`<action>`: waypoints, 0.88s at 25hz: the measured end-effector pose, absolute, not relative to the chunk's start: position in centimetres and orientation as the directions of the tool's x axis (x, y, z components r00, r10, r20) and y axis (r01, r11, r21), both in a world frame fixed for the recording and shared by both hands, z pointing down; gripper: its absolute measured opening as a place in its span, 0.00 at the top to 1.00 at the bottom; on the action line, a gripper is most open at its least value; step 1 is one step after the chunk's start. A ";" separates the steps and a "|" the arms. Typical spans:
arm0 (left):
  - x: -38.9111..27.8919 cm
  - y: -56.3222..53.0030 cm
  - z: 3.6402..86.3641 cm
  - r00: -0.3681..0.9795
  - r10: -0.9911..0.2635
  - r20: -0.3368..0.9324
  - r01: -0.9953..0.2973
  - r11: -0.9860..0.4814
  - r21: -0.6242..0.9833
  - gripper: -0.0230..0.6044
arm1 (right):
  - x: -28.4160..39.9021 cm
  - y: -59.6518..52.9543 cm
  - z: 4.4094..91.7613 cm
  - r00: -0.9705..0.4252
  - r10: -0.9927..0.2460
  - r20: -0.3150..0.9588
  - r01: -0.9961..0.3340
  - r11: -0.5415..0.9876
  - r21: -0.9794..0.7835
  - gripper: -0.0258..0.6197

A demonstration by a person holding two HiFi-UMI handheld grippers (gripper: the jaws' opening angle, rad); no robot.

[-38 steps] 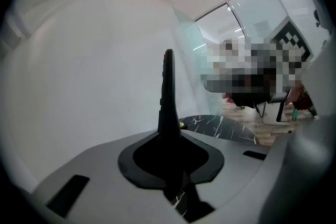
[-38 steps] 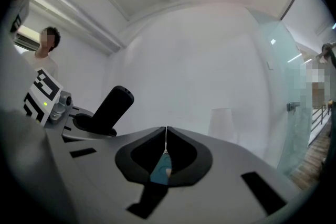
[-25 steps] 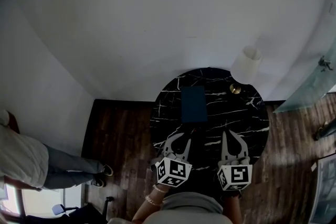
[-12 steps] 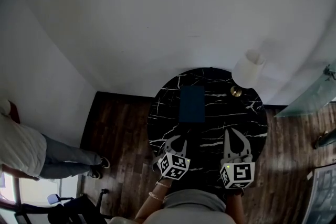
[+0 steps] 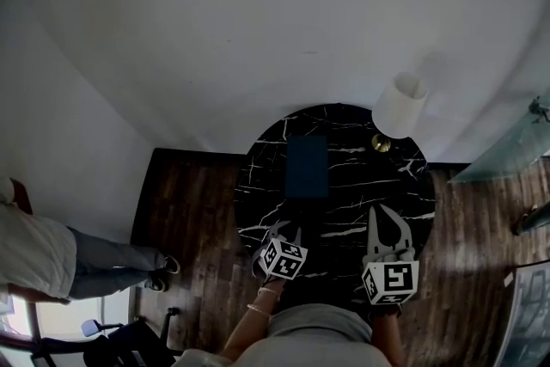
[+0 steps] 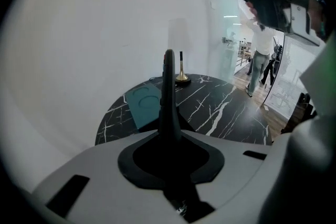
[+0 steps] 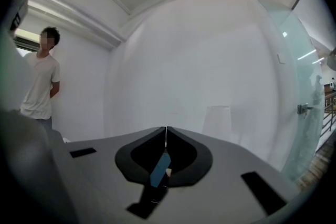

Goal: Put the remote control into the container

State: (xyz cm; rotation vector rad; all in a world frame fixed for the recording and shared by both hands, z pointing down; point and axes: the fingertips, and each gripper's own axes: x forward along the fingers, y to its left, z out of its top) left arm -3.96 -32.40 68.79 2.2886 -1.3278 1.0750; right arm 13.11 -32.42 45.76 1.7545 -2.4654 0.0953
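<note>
Fingers [image 6: 94, 170] of the left gripper [image 5: 288, 228] are clamped at a narrow gap on the remote control [image 6: 168, 92], which stands up dark and slim, edge-on, straight out from between them. That gripper sits over the near side of the round black marble table [image 5: 369, 185], angled downward. And the container [image 5: 307, 166], a flat teal tray with round recesses, lies on the table just beyond the remote's tip; the remote is not in it.

Over on the right, the right gripper [image 5: 385, 217] has its jaws pressed together tip to tip with nothing held, hovering over the table's near right part and well apart from the container. A lamp [image 5: 400, 104] with a pale shade and a brass base stands at the far right edge of the table. A person [image 5: 43, 258] stands on the wooden floor off to the left.
</note>
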 end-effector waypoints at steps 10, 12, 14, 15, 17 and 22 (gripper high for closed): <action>-2.2 -33.0 77.1 0.345 -0.430 0.834 -0.901 -0.401 0.166 0.86 | 16.4 -33.2 46.0 -0.269 -0.952 0.144 -0.963 0.270 -0.007 0.94; -1.8 -32.8 78.1 0.354 -0.385 0.852 -0.906 -0.369 0.209 0.86 | 16.8 -33.5 46.3 -0.263 -0.953 0.148 -0.964 0.265 -0.008 0.94; -1.6 -32.8 78.8 0.353 -0.362 0.863 -0.910 -0.347 0.227 0.86 | 17.2 -33.7 46.5 -0.260 -0.954 0.152 -0.965 0.262 -0.008 0.94; -1.7 -32.9 79.1 0.344 -0.356 0.869 -0.914 -0.340 0.222 0.86 | 17.4 -33.8 46.6 -0.259 -0.954 0.154 -0.965 0.260 -0.009 0.94; -1.8 -33.2 79.9 0.320 -0.356 0.878 -0.922 -0.331 0.202 0.86 | 17.6 -34.0 46.6 -0.259 -0.953 0.156 -0.966 0.260 -0.013 0.94; -1.8 -32.8 82.1 0.257 -0.264 0.930 -0.937 -0.305 0.173 0.86 | 17.8 -34.9 46.9 -0.270 -0.949 0.162 -0.963 0.269 -0.025 0.94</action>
